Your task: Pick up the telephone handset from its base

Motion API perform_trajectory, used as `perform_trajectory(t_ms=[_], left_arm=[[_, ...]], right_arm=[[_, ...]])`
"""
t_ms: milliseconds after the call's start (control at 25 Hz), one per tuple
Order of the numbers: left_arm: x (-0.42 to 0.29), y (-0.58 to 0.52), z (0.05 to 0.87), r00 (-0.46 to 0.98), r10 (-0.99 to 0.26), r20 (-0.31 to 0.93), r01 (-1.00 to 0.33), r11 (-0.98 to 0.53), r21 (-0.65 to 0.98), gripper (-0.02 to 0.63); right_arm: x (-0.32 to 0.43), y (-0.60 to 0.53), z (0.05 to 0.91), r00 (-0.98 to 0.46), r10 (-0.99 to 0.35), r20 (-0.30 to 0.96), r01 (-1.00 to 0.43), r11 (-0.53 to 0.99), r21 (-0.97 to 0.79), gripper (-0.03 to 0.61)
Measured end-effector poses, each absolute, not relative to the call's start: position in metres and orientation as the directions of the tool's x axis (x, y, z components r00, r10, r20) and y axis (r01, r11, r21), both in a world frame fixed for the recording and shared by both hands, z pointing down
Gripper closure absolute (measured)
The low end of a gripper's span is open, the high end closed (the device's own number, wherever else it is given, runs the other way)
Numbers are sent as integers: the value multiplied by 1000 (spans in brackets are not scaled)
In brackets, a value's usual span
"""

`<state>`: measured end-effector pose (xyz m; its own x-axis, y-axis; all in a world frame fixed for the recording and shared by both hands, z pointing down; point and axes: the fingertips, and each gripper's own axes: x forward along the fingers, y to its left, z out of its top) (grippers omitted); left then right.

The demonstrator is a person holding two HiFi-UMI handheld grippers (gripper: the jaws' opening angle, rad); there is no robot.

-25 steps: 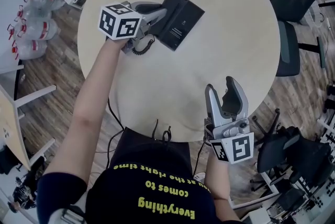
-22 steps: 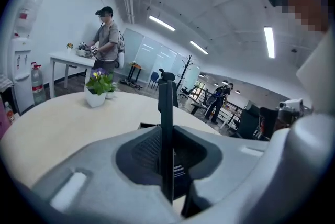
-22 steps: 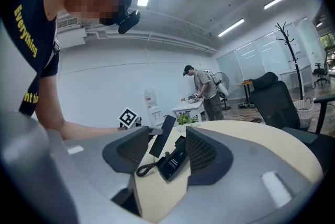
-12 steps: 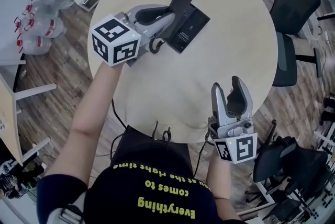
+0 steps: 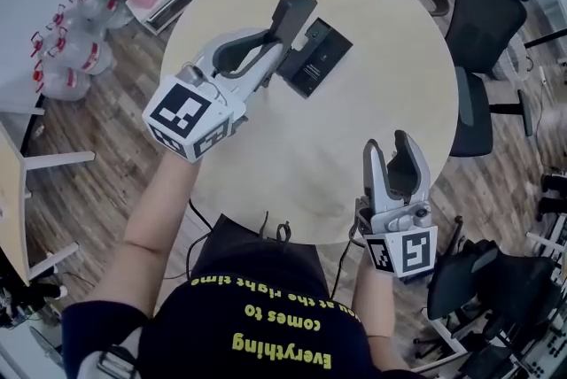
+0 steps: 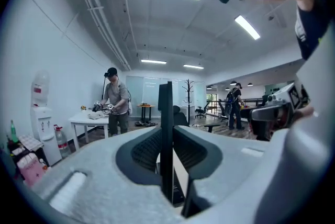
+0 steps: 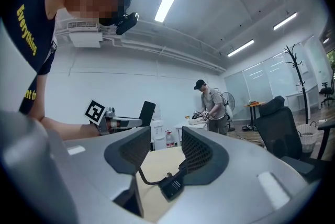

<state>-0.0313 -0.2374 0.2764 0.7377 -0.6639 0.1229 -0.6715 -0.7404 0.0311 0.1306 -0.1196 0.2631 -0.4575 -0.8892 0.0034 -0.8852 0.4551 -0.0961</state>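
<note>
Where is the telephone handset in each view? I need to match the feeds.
Head view: handset upper centre, up-left of its base, in the left hand-held gripper.
Left gripper view: handset dead centre, edge-on, clamped between the jaws.
Right gripper view: handset small, left of centre, beyond the jaws.
Shared landmark: that gripper's marker cube, in head and right gripper views.

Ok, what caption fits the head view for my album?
Left gripper holds the handset up off its base on the table.
</note>
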Motion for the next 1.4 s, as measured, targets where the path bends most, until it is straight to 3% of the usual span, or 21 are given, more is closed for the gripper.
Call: perform_trajectory(t_ms=[360,960,1160,1400], left_arm=[[-61,-197,258,669,-740,76,-743,-670,19,541],[-78,-136,239,676,-736,-17,-736,-676,-4,541],[-83,-135,237,693,-720,-27,-718,-693,71,541],[-86,-134,236,679,-734,-18,-734,-679,7,541]], right_arm=[[124,-102,228,-452,-890,-66,-889,455,-43,428],[105,-86,204,-449,-888,-99,-892,452,-5,485],[102,-86,195,-458,-883,-105,-888,460,8,518],[102,-87,184,-470,-877,-101,-883,466,54,550]])
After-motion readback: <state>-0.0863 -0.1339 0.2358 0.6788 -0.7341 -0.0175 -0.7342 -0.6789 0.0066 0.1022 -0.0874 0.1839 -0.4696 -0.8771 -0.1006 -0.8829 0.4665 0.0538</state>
